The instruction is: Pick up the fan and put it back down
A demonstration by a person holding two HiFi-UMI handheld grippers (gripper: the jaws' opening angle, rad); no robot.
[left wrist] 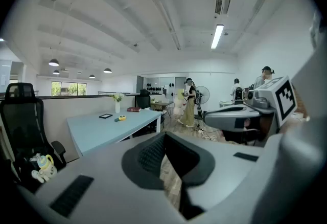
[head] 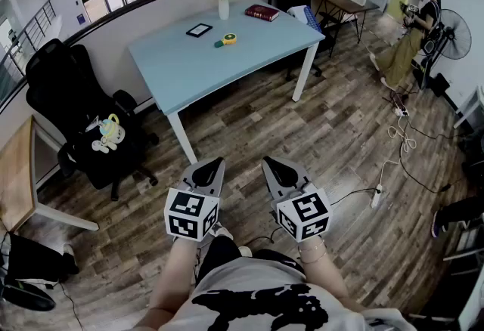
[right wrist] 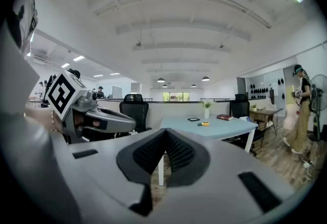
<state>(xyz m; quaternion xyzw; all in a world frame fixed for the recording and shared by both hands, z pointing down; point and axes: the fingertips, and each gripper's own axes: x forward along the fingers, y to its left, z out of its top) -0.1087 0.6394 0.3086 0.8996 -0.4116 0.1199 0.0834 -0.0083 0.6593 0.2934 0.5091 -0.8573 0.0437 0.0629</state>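
Head view first: both grippers are held out low over the wood floor, side by side and well short of the light blue table (head: 189,76). The left gripper (head: 214,164) and right gripper (head: 271,162) both have their jaws closed with nothing in them. The only thing I can clearly call a fan is the standing fan (head: 454,33), way off at the far right next to another person (head: 412,38), well apart from both grippers. The table has a vase of flowers (head: 224,3), a red book (head: 262,12), a small dark frame (head: 200,30) and a little yellow-green thing (head: 226,40) that I can't identify. A black office chair (head: 64,99) at the left has a small yellow and white toy (head: 108,133) on its seat.

Left gripper view: the pads meet at the tips, so the jaws are together and there's only floor behind them. The standing fan (left wrist: 203,95) is far back in the room, past the table, upright on the floor. The right gripper pokes in from the right.

Right gripper view: same deal, with the pads pressed together and nothing between them. The table sits straight ahead, the standing fan (right wrist: 321,87) is at the far right edge, and the left gripper shows at the left.
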